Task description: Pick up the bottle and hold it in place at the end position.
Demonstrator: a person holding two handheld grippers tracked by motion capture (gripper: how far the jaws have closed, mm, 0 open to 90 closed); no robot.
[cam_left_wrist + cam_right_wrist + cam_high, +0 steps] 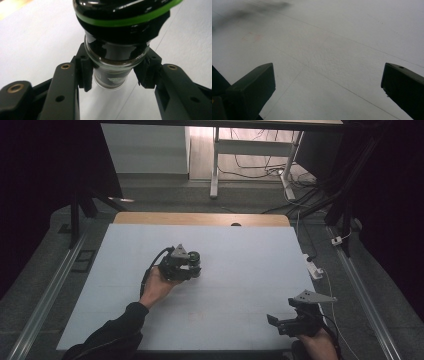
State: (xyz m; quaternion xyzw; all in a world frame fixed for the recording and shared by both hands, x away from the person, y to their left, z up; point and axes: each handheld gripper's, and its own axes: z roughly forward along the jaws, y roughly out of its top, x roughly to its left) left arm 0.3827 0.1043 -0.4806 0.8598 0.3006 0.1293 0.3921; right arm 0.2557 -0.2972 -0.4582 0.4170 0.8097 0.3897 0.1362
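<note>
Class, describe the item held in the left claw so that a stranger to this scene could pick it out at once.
Start at the white table and find the left claw near its middle. Clamped between its pads is a small glass jar with dark contents. Its black cap with a bright green ring marks it out.

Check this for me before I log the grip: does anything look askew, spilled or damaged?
Nothing looks spilled or broken. The left gripper is shut on the glass neck of a dark jar with a green-banded black lid; the grip looks centred. The right gripper hangs open over the bare white table.
</note>
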